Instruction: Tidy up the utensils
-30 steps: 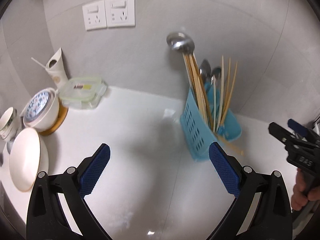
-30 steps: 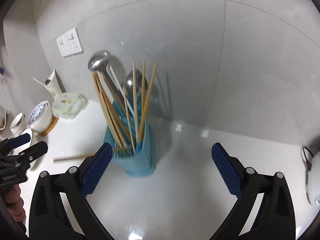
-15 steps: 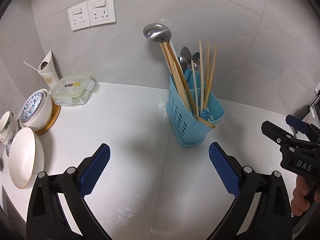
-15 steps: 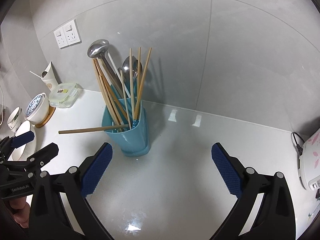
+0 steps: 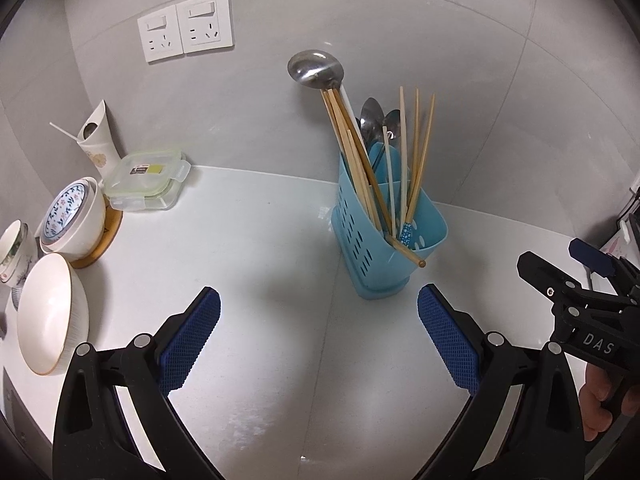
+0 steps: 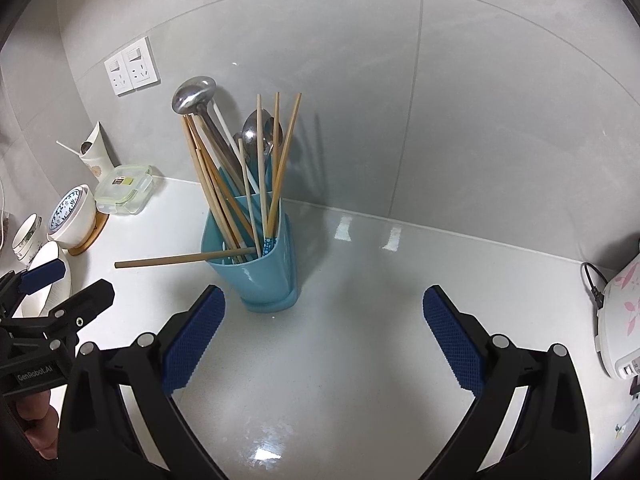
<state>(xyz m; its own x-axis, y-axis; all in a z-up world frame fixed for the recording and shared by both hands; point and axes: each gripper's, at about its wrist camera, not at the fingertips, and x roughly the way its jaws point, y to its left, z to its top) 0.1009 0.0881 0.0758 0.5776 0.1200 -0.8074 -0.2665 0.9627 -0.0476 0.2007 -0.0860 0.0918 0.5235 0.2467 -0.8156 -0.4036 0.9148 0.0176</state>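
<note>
A blue plastic utensil holder (image 5: 384,240) (image 6: 264,276) stands on the white counter. It holds wooden chopsticks (image 5: 352,160) (image 6: 212,184), a steel ladle (image 5: 316,69) (image 6: 194,94) and spoons (image 5: 372,118). One chopstick (image 6: 184,259) lies tilted over the rim and sticks out sideways. My left gripper (image 5: 318,320) is open and empty, in front of the holder. My right gripper (image 6: 324,320) is open and empty, just right of the holder; it also shows at the right edge of the left wrist view (image 5: 560,264).
At the left stand a white plate (image 5: 52,316), a patterned bowl on a wooden coaster (image 5: 76,216), a cup (image 5: 14,248), a lidded glass container (image 5: 146,178) and a paper cup (image 5: 96,140). A white appliance (image 6: 620,316) sits at the right. The tiled wall carries sockets (image 5: 186,26).
Both grippers have pulled back from the holder, which looks smaller and more centred. The tilted chopstick now rests across the rim. Both grippers stay open.
</note>
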